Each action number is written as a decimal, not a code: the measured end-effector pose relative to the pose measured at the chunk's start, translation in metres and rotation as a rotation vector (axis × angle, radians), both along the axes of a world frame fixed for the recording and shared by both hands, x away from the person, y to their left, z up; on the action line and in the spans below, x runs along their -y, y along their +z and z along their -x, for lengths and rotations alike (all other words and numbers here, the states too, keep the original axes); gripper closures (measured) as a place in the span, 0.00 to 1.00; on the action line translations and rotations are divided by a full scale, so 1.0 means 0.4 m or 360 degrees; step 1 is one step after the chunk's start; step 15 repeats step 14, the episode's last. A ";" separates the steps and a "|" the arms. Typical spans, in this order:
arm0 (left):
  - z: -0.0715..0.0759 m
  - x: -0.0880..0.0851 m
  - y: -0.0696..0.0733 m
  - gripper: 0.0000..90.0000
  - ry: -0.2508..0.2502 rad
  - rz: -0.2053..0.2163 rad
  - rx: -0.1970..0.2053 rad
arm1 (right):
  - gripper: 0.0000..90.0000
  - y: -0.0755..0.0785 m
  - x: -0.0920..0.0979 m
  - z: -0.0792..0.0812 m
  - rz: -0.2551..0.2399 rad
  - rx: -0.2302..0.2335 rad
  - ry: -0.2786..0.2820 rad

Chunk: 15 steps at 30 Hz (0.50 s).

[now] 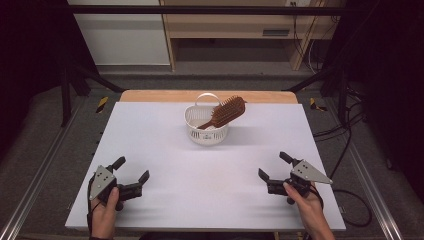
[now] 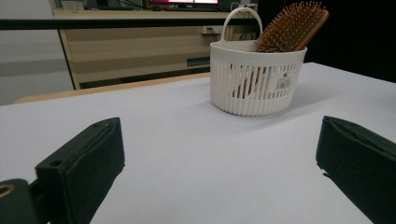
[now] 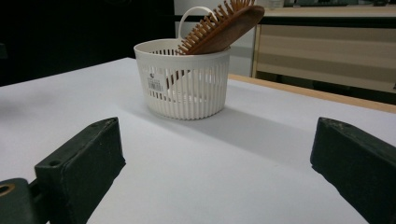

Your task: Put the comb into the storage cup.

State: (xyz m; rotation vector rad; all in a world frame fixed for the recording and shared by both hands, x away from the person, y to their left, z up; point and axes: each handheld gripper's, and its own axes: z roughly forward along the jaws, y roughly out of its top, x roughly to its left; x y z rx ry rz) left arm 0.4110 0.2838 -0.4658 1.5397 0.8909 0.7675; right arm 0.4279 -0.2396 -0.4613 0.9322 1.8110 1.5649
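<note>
The left tongs [image 1: 133, 168] stand wide open, jaws spread far apart, released and holding nothing; in the left gripper view bare tabletop [image 2: 187, 140] lies between the two black jaws. The right tongs [image 1: 272, 166] are just as wide, also released and empty, with only the tabletop between the jaws in the right gripper view.

Ahead of both tongs, well apart from each and roughly midway between them, stands a white slatted basket [image 1: 206, 131] with a loop handle at its far rim. A wooden brush [image 1: 226, 112] leans in it, handle down inside, bristled head sticking out over the rim, tilted toward the side of the right tongs. From the left tongs the basket [image 2: 254, 79] sits ahead and to the right, the brush [image 2: 290, 27] showing its bristles. From the right tongs the basket [image 3: 184, 81] sits ahead and to the left, the brush [image 3: 224, 24] showing its smooth back. A label is stuck on the basket wall. Nothing stands between either tongs and the basket.

The left hand [image 1: 105, 212] grips its tool from behind, low near the near edge of the tabletop, jaws pointing forward and inward. The right hand [image 1: 306, 205] mirrors it on the other side, jaws angled inward and forward. Both tools hang close above the tabletop; whether they touch it I cannot tell. A wooden cabinet [image 1: 240, 25] stands beyond the tabletop.
</note>
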 end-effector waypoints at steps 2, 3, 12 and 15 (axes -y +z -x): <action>0.001 -0.001 -0.001 0.01 0.0005 0.0002 -0.0006 | 0.03 -0.002 -0.005 -0.004 -0.0008 0.0001 0.0002; 0.002 -0.001 -0.002 0.01 0.0008 0.0004 -0.0007 | 0.03 -0.003 -0.007 -0.007 -0.0008 0.0009 0.0000; 0.011 0.003 -0.007 0.01 0.0018 0.0002 -0.0027 | 0.03 -0.006 -0.024 -0.020 -0.0038 -0.0007 -0.0010; 0.011 0.003 -0.007 0.01 0.0020 0.0002 -0.0028 | 0.03 -0.004 -0.024 -0.022 -0.0032 -0.0004 -0.0012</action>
